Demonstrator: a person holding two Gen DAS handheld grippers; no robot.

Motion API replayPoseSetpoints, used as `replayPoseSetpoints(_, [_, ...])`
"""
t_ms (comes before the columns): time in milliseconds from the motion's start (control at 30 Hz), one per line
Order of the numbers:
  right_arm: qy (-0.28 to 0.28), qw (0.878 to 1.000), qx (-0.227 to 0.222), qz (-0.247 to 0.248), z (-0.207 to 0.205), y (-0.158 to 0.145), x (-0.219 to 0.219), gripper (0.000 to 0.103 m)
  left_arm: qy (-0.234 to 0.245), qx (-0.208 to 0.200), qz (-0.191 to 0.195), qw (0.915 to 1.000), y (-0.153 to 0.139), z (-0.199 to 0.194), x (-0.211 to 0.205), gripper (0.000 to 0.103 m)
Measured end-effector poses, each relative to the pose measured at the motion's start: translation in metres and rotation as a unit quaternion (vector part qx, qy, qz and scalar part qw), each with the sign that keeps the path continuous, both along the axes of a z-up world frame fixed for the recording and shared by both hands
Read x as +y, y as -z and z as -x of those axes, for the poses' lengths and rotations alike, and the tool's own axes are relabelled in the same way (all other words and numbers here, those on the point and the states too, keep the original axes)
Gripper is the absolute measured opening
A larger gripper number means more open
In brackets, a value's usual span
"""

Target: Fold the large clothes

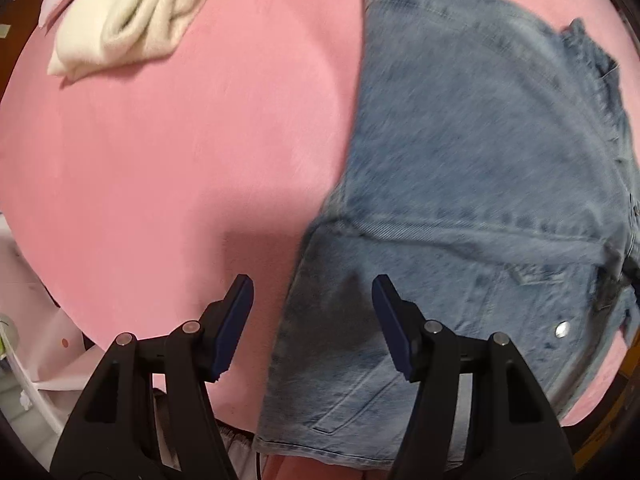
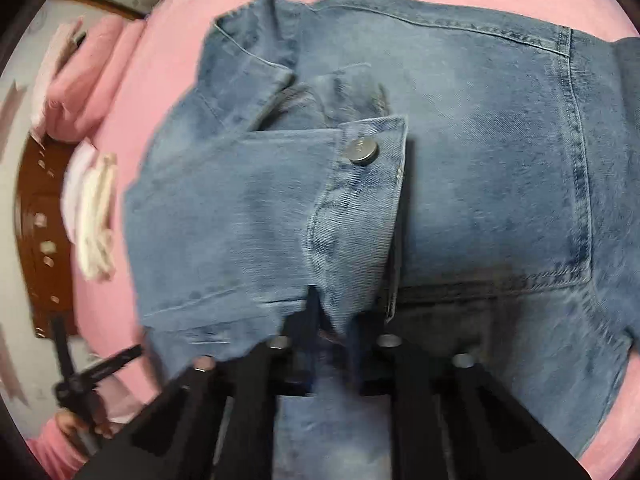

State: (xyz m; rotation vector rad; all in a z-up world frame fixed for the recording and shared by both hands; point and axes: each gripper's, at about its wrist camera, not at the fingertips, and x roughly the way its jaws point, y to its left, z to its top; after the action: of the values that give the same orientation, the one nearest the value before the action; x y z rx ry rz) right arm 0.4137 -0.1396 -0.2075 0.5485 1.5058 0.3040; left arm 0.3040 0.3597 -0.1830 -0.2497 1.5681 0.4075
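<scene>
The fingers of the left gripper stand apart with nothing between them, hanging above the near edge of the denim jacket, which lies spread on the pink bed sheet. The right gripper is clenched on the jacket's sleeve cuff, denim bunched between its pads, the cuff's metal button facing up over the jacket's back. A folded cream garment lies well apart from the jacket

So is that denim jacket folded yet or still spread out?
Partly folded: the denim jacket has its cuffed sleeve laid across the body, pinched by the right gripper.
</scene>
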Motion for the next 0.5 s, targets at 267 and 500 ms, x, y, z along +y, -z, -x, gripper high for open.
replayPoseSetpoints(267, [0.099,0.993,0.004,-0.065,0.021,-0.053,-0.041,0.005,0.001,-0.035,0.023,0.9991,-0.031,-0.021,-0.009,0.059])
replayPoseSetpoints(500, [0.024,0.984,-0.011,0.178,0.024,-0.032,-0.035,0.011,0.018,0.002,0.008,0.9998,-0.006,-0.026,-0.005,0.058])
